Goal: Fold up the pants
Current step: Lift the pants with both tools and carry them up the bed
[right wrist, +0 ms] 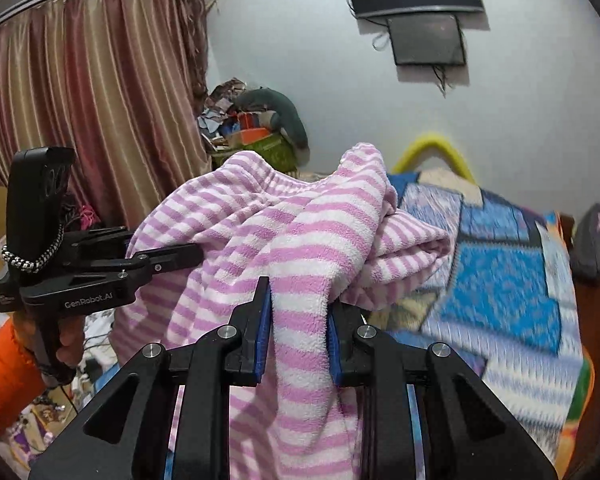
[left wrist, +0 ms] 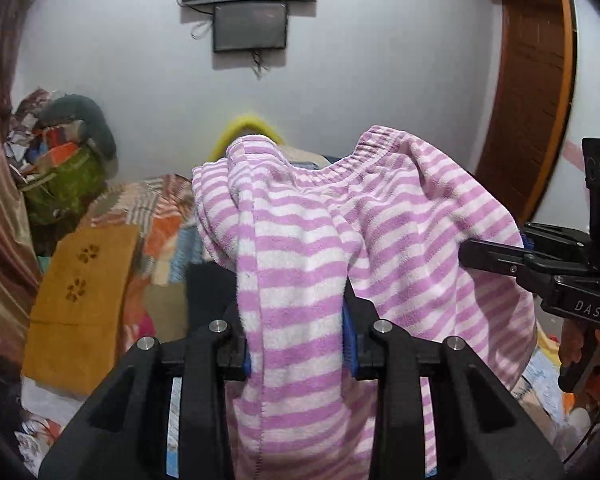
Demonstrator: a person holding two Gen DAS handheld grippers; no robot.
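— Pants?
— Pink-and-white striped pants [left wrist: 300,264], lifted off the bed, stretched between both grippers, elastic waistband on top, bunched and sagging in the middle.
— Left gripper?
— Left gripper [left wrist: 296,332] clamped on a thick fold of the pants, blue pads pressing the fleece on both sides, cloth hanging down between the black fingers. Same gripper seen from the other camera [right wrist: 196,258], coming in from the left edge, tips buried in the cloth, held by a hand [right wrist: 66,344] in an orange sleeve [right wrist: 4,380].
— Right gripper?
— Right gripper [right wrist: 298,332] narrow, pinched on another fold of the same pants, pads tight against the stripes. Also seen from the left camera [left wrist: 470,256], reaching in from the right edge, tips against the pants' side.
— Underneath?
— Bed with a patchwork blanket [right wrist: 500,288] in blue, white and orange, blurred, well below the cloth. Yellow curved thing [right wrist: 432,148] beyond it, possibly a headboard or a hoop, hard to tell.
— Around?
— Two dark screens [left wrist: 250,4] on the white wall. Reddish curtain [right wrist: 100,100] at the left. Heap of clothes and bags [right wrist: 256,124] in the corner. Brown wooden door [left wrist: 536,92] at the right. Mustard cloth with flower prints [left wrist: 80,300] low on the left.
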